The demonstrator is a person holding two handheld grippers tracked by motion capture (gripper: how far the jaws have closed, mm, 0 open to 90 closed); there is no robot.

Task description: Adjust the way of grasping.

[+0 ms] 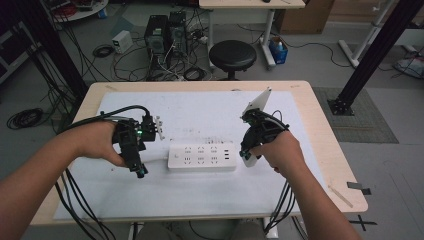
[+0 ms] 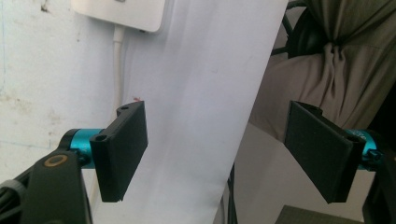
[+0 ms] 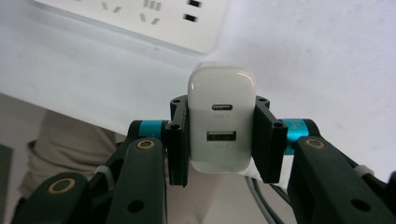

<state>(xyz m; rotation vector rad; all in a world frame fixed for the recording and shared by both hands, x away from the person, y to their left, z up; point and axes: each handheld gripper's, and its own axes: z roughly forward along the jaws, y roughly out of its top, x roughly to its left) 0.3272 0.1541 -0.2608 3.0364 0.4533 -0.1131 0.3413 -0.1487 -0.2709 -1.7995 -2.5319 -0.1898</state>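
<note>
The right gripper (image 3: 222, 140) clenched a white charger (image 3: 222, 123) by its smooth flat sides, just right of the power strip (image 1: 201, 157) on the desk (image 1: 320, 125). Light, rigid and slippery, it probably suited that side grip. The left gripper (image 2: 217, 154) stood released left of the strip.

You are working in a lab or robotics test room. Beyond the far edge of the wooden table (image 1: 325, 130) stand two black computer towers (image 1: 165, 35) amid loose cables (image 1: 105, 50) on the bare floor. A black round stool (image 1: 232, 55) sits behind the table, and black metal frame posts (image 1: 370, 55) flank it.
</note>
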